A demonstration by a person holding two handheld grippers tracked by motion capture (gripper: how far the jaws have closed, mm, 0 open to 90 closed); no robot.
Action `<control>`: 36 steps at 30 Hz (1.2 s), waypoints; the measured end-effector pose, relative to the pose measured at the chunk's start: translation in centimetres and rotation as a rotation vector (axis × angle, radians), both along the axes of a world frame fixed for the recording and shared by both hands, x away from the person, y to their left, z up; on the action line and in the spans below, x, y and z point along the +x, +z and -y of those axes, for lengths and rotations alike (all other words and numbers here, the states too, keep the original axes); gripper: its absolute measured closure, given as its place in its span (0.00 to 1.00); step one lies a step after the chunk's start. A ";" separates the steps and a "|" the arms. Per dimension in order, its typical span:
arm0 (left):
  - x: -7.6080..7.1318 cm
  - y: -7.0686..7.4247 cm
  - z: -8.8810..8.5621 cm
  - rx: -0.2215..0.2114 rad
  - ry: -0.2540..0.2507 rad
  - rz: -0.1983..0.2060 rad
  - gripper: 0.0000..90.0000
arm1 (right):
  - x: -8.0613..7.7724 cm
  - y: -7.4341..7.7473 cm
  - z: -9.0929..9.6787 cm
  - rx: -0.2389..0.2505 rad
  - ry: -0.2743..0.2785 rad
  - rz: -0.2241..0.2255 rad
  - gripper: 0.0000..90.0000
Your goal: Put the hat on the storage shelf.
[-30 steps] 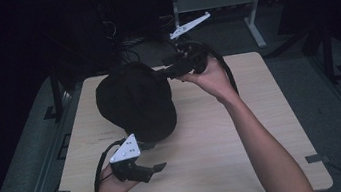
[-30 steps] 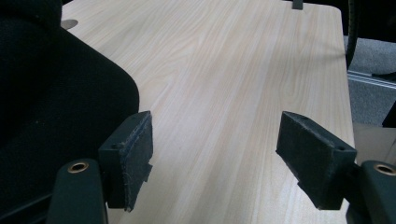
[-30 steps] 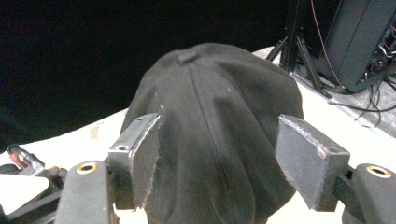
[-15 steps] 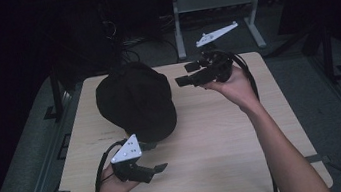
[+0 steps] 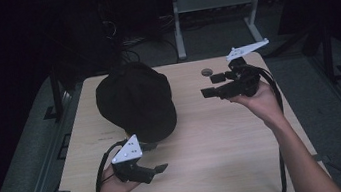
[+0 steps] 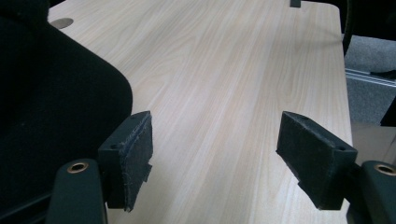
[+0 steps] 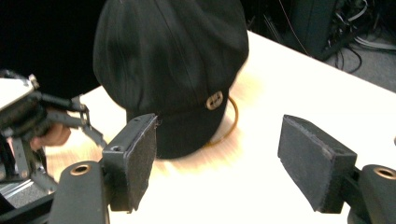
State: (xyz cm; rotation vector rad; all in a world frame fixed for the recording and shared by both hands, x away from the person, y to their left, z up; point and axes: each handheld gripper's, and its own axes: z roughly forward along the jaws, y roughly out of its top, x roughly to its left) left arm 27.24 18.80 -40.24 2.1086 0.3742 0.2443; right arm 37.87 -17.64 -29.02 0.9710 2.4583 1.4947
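Note:
A black cap lies on the left half of the wooden table. Seen from the right gripper view, the cap has a small metal button on its side and a thin yellowish loop beside it. My left gripper rests near the table's front edge, just in front of the cap, open with bare table between its pads. My right gripper is held above the table to the right of the cap and points at it. Its jaws have just been opening and hold nothing.
A round cable hole sits in the table near the back, close to the right gripper. A metal desk frame and cables stand behind the table. Grey floor lies on both sides.
My right hand has drawn away from the cap's right edge, moving right and a little down. The cap and the left gripper have stayed where they were.

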 end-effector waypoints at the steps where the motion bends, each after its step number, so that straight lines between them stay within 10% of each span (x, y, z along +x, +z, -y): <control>1: 0.0 0.0 -0.1 -0.004 -0.001 0.001 0.29 | -0.3 -0.2 0.4 0.005 -0.005 0.001 0.30; 36: 0.0 0.2 0.0 -0.012 -0.001 0.001 0.29 | -10.1 -11.0 8.2 -0.035 -0.134 -0.067 0.26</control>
